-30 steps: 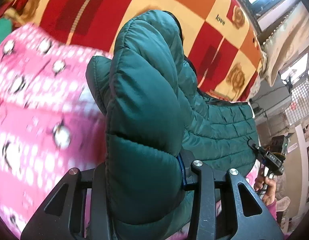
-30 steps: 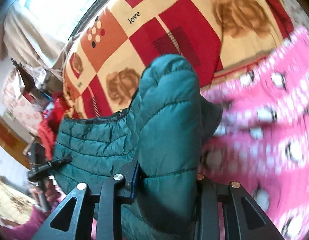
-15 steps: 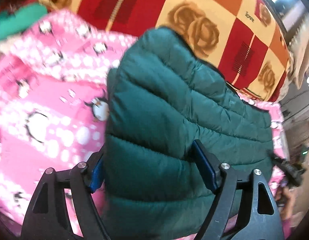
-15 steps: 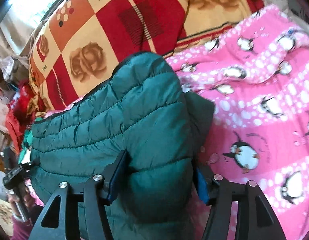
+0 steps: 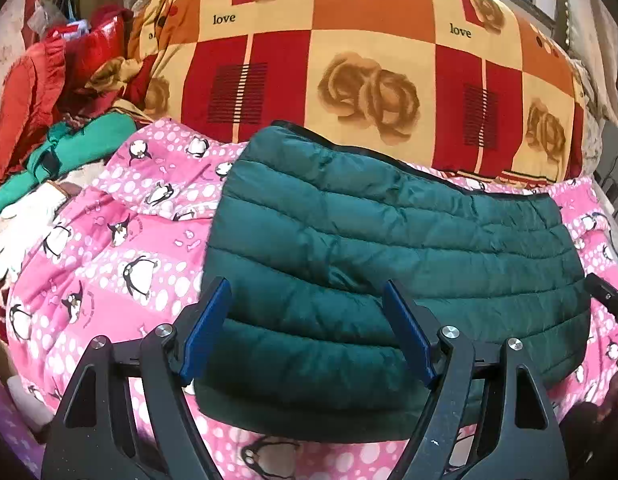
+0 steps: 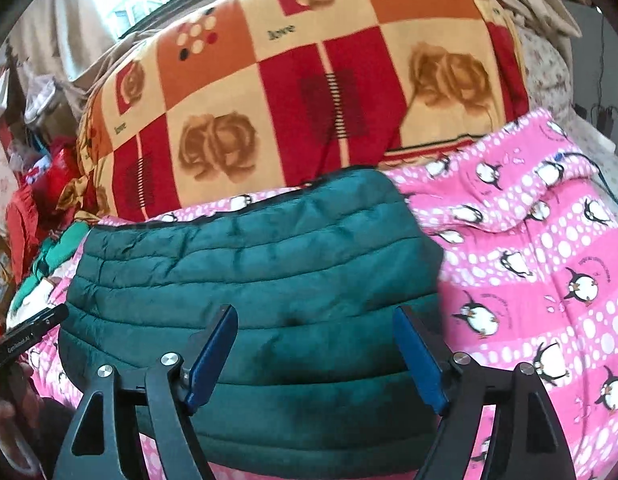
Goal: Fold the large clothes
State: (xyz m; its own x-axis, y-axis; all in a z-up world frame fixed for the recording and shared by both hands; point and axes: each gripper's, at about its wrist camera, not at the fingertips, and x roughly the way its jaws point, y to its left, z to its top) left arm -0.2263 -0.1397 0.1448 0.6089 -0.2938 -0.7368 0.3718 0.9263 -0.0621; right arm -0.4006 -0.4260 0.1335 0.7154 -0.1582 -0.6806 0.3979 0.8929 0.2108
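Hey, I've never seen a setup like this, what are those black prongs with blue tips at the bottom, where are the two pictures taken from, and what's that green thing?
No robot here: a person holds a two-finger gripper in each hand, each carrying its own camera. One picture looks along the left gripper, the other along the right gripper. The green thing is a folded quilted jacket, lying on a pink penguin blanket beside a rose-patterned quilt. The left gripper is open; the right gripper's jaws are opening. Neither grips the jacket.

Left-edge clutter (image 6: 37,184) blurred, unidentifiable
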